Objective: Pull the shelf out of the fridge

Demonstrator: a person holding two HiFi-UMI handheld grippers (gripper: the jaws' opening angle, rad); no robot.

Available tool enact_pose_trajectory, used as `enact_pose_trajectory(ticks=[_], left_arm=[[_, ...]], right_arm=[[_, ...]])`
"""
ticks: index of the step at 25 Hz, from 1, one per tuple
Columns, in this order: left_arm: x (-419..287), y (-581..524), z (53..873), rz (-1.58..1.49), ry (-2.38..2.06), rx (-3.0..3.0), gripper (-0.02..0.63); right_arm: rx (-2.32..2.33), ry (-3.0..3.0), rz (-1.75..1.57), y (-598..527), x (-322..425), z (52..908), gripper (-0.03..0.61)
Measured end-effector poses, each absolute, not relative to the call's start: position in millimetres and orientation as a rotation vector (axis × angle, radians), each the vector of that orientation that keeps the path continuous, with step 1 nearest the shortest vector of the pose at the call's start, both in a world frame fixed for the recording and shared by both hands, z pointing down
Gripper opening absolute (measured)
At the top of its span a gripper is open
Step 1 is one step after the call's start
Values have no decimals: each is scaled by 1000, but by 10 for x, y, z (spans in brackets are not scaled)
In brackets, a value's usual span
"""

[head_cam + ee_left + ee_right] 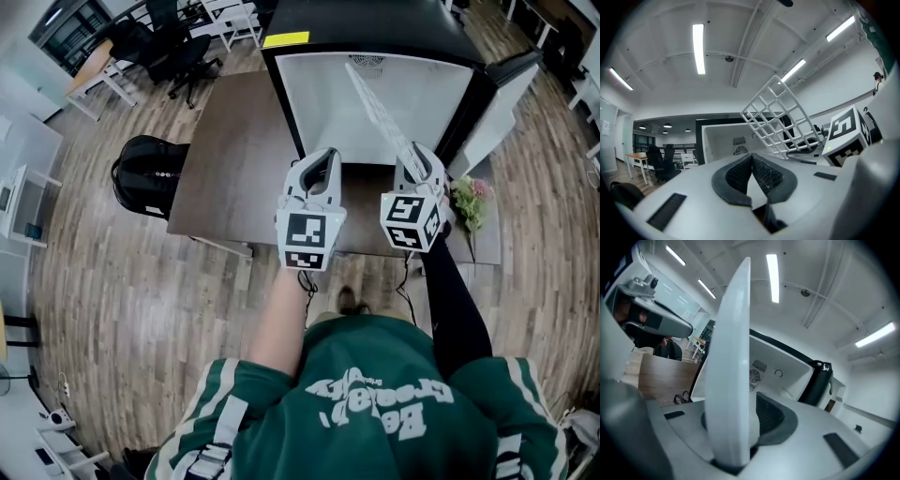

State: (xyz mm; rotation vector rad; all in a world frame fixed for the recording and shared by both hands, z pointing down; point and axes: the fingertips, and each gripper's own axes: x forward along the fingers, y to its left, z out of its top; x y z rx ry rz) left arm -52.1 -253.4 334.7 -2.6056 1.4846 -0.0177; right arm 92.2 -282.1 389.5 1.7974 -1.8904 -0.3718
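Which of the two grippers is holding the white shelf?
The right gripper: its jaws clamp the edge of the tilted wire shelf. The left gripper beside it is shut on nothing.

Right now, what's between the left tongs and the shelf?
Nothing: the left gripper view shows open air between the left tongs, closed and empty, and the shelf gripped by the right tongs.

Wood-plank floor (122, 309), brown table (225, 169), black office chairs (178, 52) — white ceiling (656, 28), strip lights (698, 49)

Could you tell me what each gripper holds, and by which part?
The right gripper grips the white wire shelf by one edge; the left gripper holds nothing.
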Motion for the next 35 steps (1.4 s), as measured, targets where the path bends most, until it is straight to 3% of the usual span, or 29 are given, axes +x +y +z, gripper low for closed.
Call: enact_pose_trajectory(ticks=[20, 35], left_arm=[[9, -2130, 3432, -94, 1542, -2562, 17], [27, -2208, 3496, -86, 1571, -2575, 17]], right_arm=[[1967, -2193, -23, -2318, 1639, 3958, 87], [1981, -2282, 107, -2255, 1645, 4074, 87]])
